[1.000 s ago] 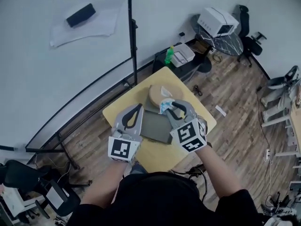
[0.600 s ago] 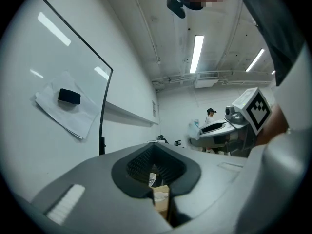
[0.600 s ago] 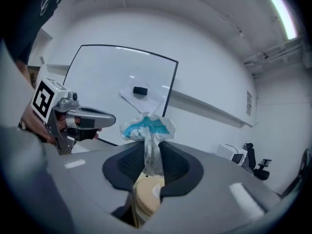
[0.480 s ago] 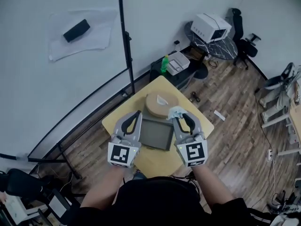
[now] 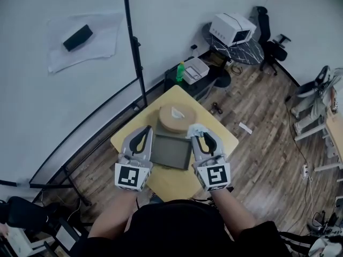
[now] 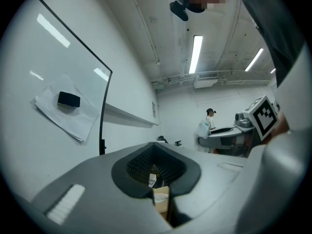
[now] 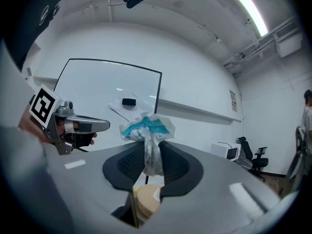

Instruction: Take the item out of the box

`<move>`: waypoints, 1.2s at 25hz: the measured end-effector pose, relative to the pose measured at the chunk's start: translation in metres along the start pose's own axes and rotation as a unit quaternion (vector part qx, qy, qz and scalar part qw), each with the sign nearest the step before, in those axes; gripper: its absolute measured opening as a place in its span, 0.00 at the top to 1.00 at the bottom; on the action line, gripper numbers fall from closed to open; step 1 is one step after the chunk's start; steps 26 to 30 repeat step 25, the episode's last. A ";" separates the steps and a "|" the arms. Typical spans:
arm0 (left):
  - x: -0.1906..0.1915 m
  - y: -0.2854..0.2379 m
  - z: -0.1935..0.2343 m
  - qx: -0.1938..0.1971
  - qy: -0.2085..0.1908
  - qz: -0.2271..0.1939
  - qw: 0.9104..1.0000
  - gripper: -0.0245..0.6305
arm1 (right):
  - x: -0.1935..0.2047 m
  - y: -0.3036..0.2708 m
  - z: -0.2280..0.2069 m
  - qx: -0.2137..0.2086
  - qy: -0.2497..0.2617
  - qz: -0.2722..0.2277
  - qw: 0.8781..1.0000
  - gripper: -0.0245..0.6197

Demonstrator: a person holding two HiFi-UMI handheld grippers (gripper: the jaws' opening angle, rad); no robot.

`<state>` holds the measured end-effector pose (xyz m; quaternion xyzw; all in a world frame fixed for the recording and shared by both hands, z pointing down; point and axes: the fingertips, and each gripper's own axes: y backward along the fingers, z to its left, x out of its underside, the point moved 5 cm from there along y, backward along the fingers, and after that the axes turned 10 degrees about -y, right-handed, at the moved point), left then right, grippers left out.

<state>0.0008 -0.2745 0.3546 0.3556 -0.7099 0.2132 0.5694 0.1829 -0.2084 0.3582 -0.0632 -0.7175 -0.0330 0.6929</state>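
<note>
Right gripper [image 7: 152,146], jaws nearly closed, pinches a crumpled white-and-blue packet [image 7: 146,126], keeping it clear of the open grey box [image 5: 171,151] below. Left gripper [image 6: 155,147], jaws closed and empty, sits beside the box, probably to steady it.

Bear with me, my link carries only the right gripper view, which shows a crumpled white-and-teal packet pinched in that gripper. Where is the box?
Observer: In the head view, the shallow grey square box lies on the square yellow table, between the left gripper and the right gripper.
Operator: Is the item out of it?
Observer: The crumpled white-and-teal packet appears just past the box's far right corner, not inside it.
Operator: And the left gripper?
Observer: Its own view shows the jaws together with nothing between them.
</note>
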 end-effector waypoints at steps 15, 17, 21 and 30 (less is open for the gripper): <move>0.000 0.001 0.002 -0.004 0.001 0.003 1.000 0.96 | 0.011 -0.002 -0.006 -0.005 0.002 0.008 1.000 0.83; 0.001 0.002 0.002 -0.004 0.001 0.004 1.000 0.96 | 0.012 -0.002 -0.006 -0.004 -0.003 0.010 1.000 0.84; 0.002 0.003 -0.002 -0.002 0.002 0.005 1.000 0.96 | 0.016 -0.001 -0.013 0.005 -0.023 0.011 1.000 0.84; 0.001 0.004 -0.006 -0.001 0.000 0.005 1.000 0.96 | 0.021 0.003 -0.019 0.012 -0.036 0.018 0.999 0.84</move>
